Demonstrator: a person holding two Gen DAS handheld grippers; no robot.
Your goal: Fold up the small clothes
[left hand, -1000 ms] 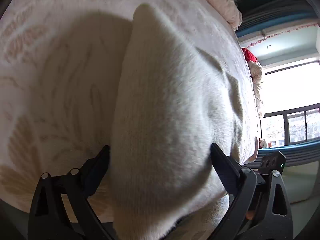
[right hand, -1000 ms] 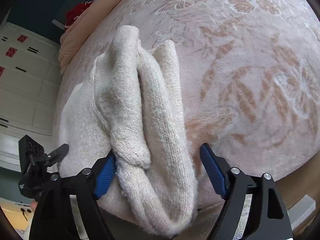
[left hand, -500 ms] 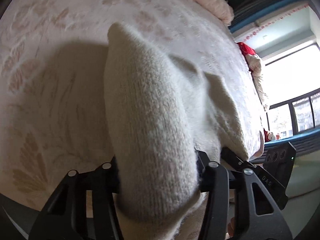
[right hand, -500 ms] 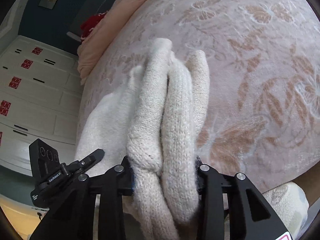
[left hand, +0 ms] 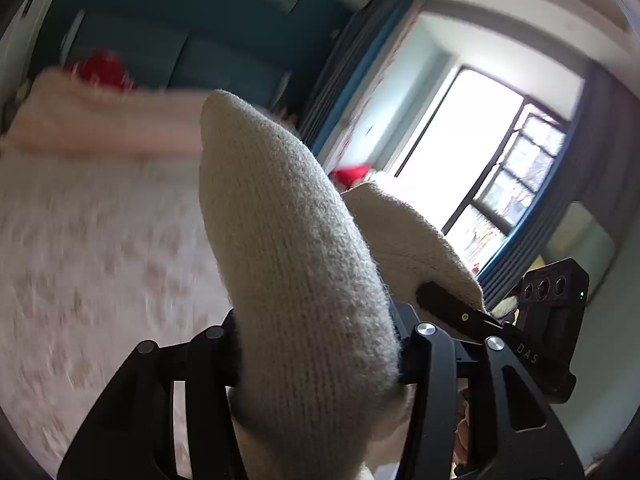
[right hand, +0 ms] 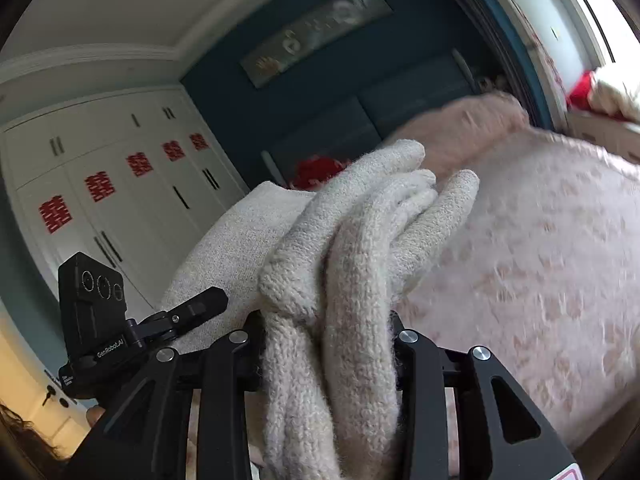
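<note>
A cream knit garment (left hand: 296, 280) is clamped at one edge by the left gripper (left hand: 320, 356) and, bunched, by the right gripper (right hand: 328, 344), raised above the bed (right hand: 540, 272), presumably so it can be folded.

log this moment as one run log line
phase: lift | left gripper: shut on cream knit garment | right gripper: shut on same garment | garment: raised above bed cover

At two o'clock we see a bright black-framed window (left hand: 494, 160); at nine, white wardrobe doors with red paper cutouts (right hand: 100, 188); a dark teal wall (right hand: 320, 92) at twelve.
</note>
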